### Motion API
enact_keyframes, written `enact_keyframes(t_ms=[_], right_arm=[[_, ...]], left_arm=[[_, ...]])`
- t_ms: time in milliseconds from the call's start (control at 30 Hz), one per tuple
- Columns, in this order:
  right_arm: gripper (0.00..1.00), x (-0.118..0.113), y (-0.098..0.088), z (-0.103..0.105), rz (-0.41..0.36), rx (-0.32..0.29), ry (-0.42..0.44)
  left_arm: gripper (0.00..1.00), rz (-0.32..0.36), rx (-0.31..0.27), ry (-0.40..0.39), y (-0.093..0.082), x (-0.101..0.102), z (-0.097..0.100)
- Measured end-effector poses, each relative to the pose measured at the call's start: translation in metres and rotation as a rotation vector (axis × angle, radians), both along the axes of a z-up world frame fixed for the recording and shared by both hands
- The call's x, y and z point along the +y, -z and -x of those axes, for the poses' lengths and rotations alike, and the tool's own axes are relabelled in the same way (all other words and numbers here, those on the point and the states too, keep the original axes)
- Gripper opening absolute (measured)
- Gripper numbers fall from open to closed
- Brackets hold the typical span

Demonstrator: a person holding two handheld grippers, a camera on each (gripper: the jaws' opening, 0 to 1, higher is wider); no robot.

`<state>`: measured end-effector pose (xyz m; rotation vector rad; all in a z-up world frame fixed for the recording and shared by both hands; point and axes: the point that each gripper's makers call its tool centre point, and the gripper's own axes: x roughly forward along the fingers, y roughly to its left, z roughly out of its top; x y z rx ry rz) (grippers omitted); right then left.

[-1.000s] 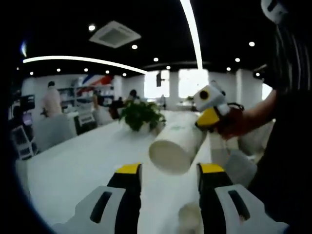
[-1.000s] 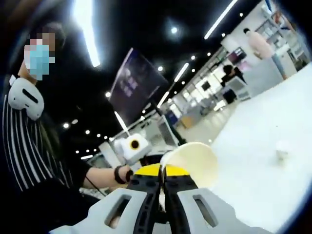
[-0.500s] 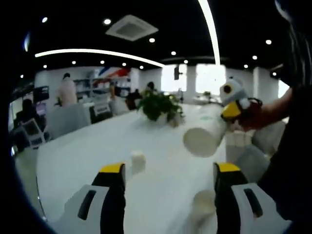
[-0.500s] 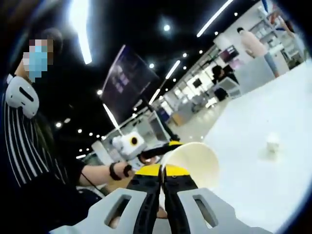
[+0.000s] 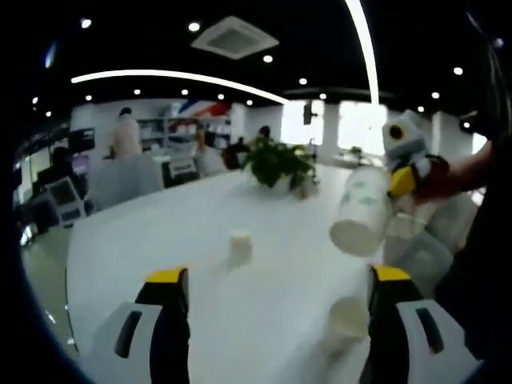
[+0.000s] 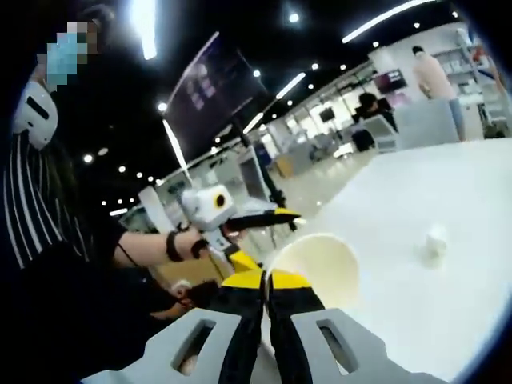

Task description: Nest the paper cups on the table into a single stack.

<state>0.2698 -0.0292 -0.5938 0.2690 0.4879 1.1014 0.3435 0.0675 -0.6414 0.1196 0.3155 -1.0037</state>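
Paper cup (image 6: 320, 268) in right tool (image 6: 266, 282), seemingly.

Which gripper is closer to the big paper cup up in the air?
The right gripper: it is shut on the paper cup's rim. The left gripper is open and held apart from the cup.

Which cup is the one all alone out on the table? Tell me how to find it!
Start at the long white table, with its green potted plant at the far end. The small white paper cup stands alone mid-table, nearer than the plant. The other cup is held in the air.
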Motion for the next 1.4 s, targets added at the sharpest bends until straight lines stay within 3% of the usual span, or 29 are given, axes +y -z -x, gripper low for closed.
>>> enact_keyframes(t_ms=[67, 333, 400, 567, 667, 767, 967, 1233, 1400], right_arm=[[0.0, 0.0, 0.0, 0.0, 0.025, -0.016, -0.007], [0.0, 0.002, 0.002, 0.003, 0.1, -0.026, -0.035], [0.0, 0.002, 0.007, 0.005, 0.16, -0.038, -0.056], [0.0, 0.004, 0.019, 0.016, 0.383, -0.139, -0.175], [0.0, 0.01, 0.025, 0.022, 0.434, -0.159, -0.228], [0.0, 0.018, 0.038, 0.03, 0.505, -0.174, -0.294], [0.0, 0.027, 0.058, 0.038, 0.57, -0.166, -0.35], [0.0, 0.031, 0.08, 0.043, 0.706, -0.212, -0.446], [0.0, 0.036, 0.091, 0.042, 0.751, -0.222, -0.479]], left_arm=[[0.99, -0.008, 0.0, -0.001, 0.003, 0.001, 0.001], [0.99, -0.016, -0.006, 0.007, 0.007, 0.001, 0.008], [0.99, -0.024, -0.01, 0.005, 0.007, 0.002, 0.008], [0.99, -0.015, -0.017, -0.012, 0.001, 0.004, 0.003], [0.99, -0.057, -0.05, -0.028, 0.001, 0.01, -0.003], [0.99, -0.053, -0.057, -0.039, -0.002, 0.012, -0.006], [0.96, -0.049, -0.052, -0.067, -0.003, 0.018, -0.011], [0.93, -0.068, -0.052, -0.071, 0.002, 0.02, -0.012], [0.92, -0.07, -0.071, -0.069, 0.0, 0.02, -0.012]])
